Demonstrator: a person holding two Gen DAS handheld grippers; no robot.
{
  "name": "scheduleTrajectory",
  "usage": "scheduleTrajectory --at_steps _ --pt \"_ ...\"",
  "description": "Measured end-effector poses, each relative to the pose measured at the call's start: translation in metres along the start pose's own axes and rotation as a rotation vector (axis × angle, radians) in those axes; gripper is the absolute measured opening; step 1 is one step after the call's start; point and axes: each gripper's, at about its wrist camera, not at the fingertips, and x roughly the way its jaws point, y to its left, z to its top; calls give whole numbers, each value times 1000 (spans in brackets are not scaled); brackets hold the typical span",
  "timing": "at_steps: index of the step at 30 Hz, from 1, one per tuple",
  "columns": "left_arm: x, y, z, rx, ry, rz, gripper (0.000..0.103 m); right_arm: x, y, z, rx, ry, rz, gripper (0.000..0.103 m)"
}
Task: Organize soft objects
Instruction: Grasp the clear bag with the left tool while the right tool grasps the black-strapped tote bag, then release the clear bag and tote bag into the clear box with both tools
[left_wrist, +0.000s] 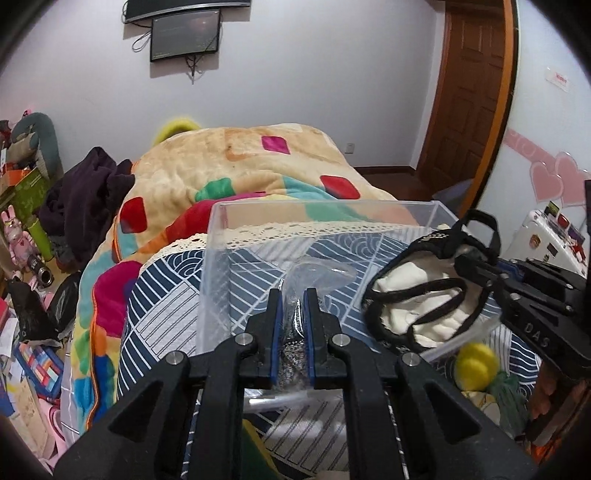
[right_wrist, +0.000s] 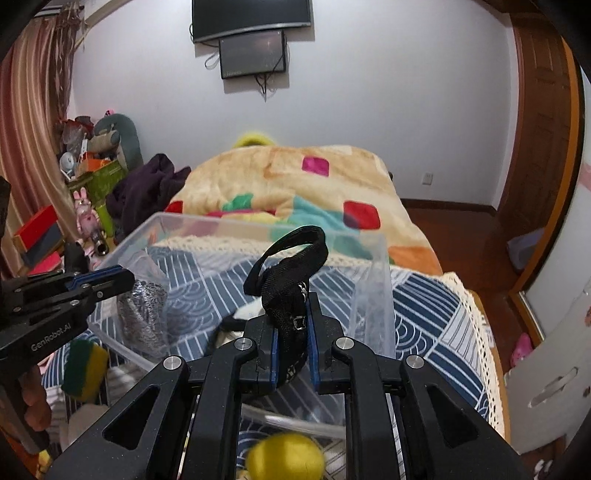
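A clear plastic bin (left_wrist: 221, 236) stands on the blue patterned bedspread (left_wrist: 166, 295); it also shows in the right wrist view (right_wrist: 373, 258). My left gripper (left_wrist: 293, 299) is shut on a silvery mesh item in a clear bag (left_wrist: 291, 343) and holds it over the bin; the bag shows from the right wrist (right_wrist: 142, 310). My right gripper (right_wrist: 291, 310) is shut on the black strap of a small cream-lined tote bag (right_wrist: 291, 258), held over the bin's right part (left_wrist: 424, 295). The right gripper shows in the left wrist view (left_wrist: 476, 266).
A yellow ball (left_wrist: 476, 365) lies in front of the bin. A yellow-green sponge (right_wrist: 83, 369) lies by its near left corner. A colourful blanket (left_wrist: 240, 166) and dark clothes (left_wrist: 85, 195) cover the far bed. Clutter fills the floor at left. A wooden door (left_wrist: 469, 92) is at right.
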Motion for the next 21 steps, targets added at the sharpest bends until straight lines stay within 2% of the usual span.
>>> scheduleTrajectory --at_steps 2,5,7,10,16,21 --pt "-3 -2 -1 5 -1 -12 14 0 -1 0 -3 16 7 14" --pt "-9 -5 -3 11 -11 -10 21 -3 -1 -3 -6 31 24 33" --pt "-15 -4 -5 8 -20 -11 29 -11 0 -6 -21 12 11 50" --pt "-26 -3 -9 -8 -42 -12 43 -21 2 -6 -37 -15 3 58" --pt "-56 -3 -16 -8 -116 10 63 -48 0 -5 -25 -84 18 76" --pt "-75 0 -33 -3 -155 40 80 -64 -1 -13 -10 -115 28 81"
